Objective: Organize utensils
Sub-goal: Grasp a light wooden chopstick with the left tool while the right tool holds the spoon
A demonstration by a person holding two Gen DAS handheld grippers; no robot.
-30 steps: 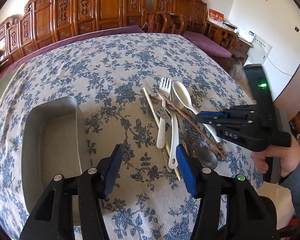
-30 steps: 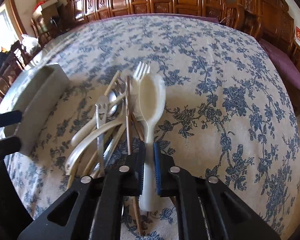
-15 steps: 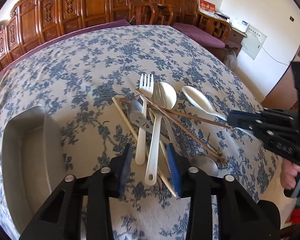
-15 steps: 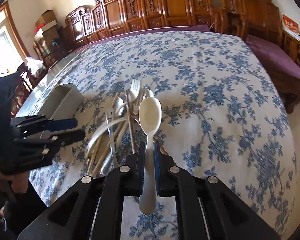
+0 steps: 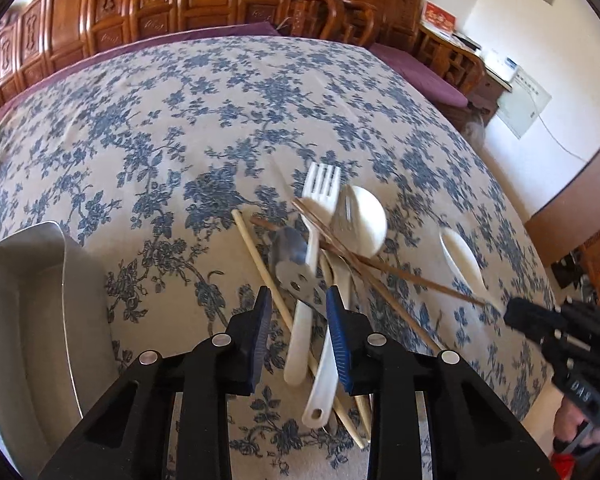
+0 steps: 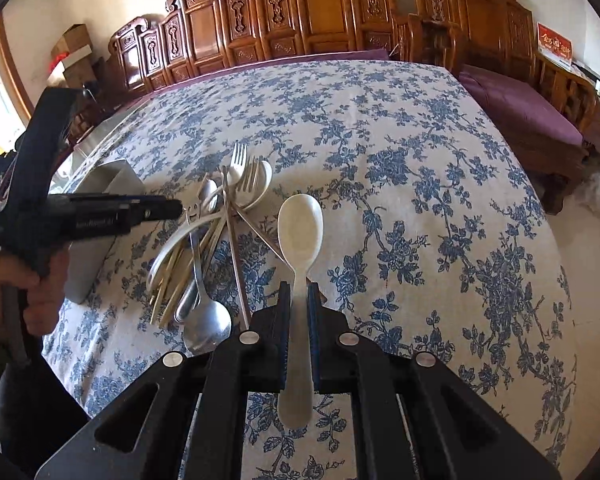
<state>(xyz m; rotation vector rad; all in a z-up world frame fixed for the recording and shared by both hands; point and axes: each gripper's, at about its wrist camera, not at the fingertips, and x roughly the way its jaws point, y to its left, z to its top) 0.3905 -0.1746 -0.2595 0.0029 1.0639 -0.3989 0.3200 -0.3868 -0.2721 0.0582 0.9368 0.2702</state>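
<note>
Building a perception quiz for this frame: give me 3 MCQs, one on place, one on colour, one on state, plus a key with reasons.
1. Where does the grey tray sit relative to the utensil pile in the left wrist view?
A. left of it
B. right of it
C. under it

2. What colour is the spoon in the right gripper?
A. shiny metal
B. cream white
C. dark brown

3. What is the state of the left gripper?
A. shut on a fork
B. shut on chopsticks
C. open

Key:
1 A, the tray lies at the left edge, apart from the pile.
2 B, the held spoon is cream white, unlike the metal spoon lying on the tablecloth.
3 C, its jaws stand apart on either side of the white fork, gripping nothing.
</note>
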